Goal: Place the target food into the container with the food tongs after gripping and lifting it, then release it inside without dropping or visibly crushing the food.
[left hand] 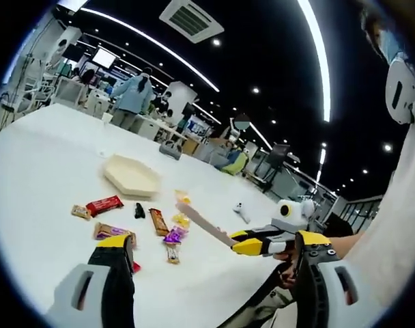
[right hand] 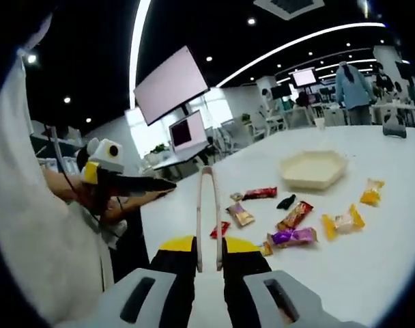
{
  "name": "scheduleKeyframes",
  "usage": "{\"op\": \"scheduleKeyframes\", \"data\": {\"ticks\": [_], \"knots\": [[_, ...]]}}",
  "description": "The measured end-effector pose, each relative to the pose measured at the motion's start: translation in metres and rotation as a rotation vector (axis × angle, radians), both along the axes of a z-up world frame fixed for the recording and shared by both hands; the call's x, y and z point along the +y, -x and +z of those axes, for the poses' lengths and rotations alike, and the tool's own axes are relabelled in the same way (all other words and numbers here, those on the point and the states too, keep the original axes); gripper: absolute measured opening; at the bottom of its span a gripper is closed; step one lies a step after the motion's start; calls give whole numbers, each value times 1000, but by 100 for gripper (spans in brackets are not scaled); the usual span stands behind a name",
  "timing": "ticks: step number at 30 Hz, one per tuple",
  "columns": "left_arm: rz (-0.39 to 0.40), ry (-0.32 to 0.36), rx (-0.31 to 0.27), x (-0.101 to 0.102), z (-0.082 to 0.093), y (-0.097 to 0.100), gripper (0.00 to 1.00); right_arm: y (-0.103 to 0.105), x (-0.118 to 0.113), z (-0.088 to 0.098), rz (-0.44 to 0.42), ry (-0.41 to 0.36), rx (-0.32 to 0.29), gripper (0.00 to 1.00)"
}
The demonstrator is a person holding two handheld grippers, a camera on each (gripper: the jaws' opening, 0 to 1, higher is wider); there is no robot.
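A: Progress?

B: Early stage. Tongs (right hand: pixel 207 205) are clamped between the jaws of the right gripper (right hand: pixel 207 254), tips raised above the table (right hand: pixel 371 273), nothing held in them. Left gripper (left hand: pixel 214 254): jaws wide, nothing held.

A: Container?

B: Tray (right hand: pixel 312 169) sits toward the far edge of the tabletop, no food seen inside. Nothing placed yet.

A: Target food?

B: Not specified by the task. Wrapped snacks are scattered mid-table, on the near side of the tray: red bar (right hand: pixel 260 193), brown bar (right hand: pixel 295 214), purple candy (right hand: pixel 291 237), yellow candy (right hand: pixel 342 222), a second yellow one (right hand: pixel 371 192) off to the side. All lie on the table, untouched.

A: Left to do?

B: Everything, judging by this: grip, lift, carry, release.

A: Anything unclear?

B: Dark item (right hand: pixel 286 201) by the tray can't be identified. A snack near the left jaw is partly hidden. Wrapper labels are unreadable. Far table edge is lost in the background clutter.
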State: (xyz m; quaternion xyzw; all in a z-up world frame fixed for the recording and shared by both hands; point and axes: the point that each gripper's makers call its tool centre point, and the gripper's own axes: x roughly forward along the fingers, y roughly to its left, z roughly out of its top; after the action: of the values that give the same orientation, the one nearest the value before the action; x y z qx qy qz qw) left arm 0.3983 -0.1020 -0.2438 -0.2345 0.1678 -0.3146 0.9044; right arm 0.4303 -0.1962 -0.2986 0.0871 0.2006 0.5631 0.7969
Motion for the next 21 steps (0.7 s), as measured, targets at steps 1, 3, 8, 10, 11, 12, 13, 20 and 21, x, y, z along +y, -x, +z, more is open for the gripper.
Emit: {"op": "scheduleKeyframes", "data": {"ticks": [1,3,8,10,11,12,13,20,21], "knots": [[-13,-5,-6,-3,1,0,99,-1,-3,-1,-18,-11,31,13],[-24,-12,-15,-6,0,-2,99,3,-7,4,-14,-27,36,13],[-55,36,-4,-15,-4,-2,99,13,-8,15,15,-47,39,13],[-55,-35,-14,-10,-10,-8,99,16,-6,16,28,-52,46,13],[-56,-33,-17,-9,-8,-11,99,17,-5,15,30,-54,52,13],[-58,-27,-19,-7,-6,-14,99,18,-4,15,33,-54,56,13],[-62,-21,-27,-6,-3,-15,99,21,-2,15,42,-56,59,13],[-88,-13,-41,-4,1,-25,99,28,10,25,91,-79,105,13],[-92,-11,-37,-4,0,-25,96,29,12,27,99,-78,103,14]]}}
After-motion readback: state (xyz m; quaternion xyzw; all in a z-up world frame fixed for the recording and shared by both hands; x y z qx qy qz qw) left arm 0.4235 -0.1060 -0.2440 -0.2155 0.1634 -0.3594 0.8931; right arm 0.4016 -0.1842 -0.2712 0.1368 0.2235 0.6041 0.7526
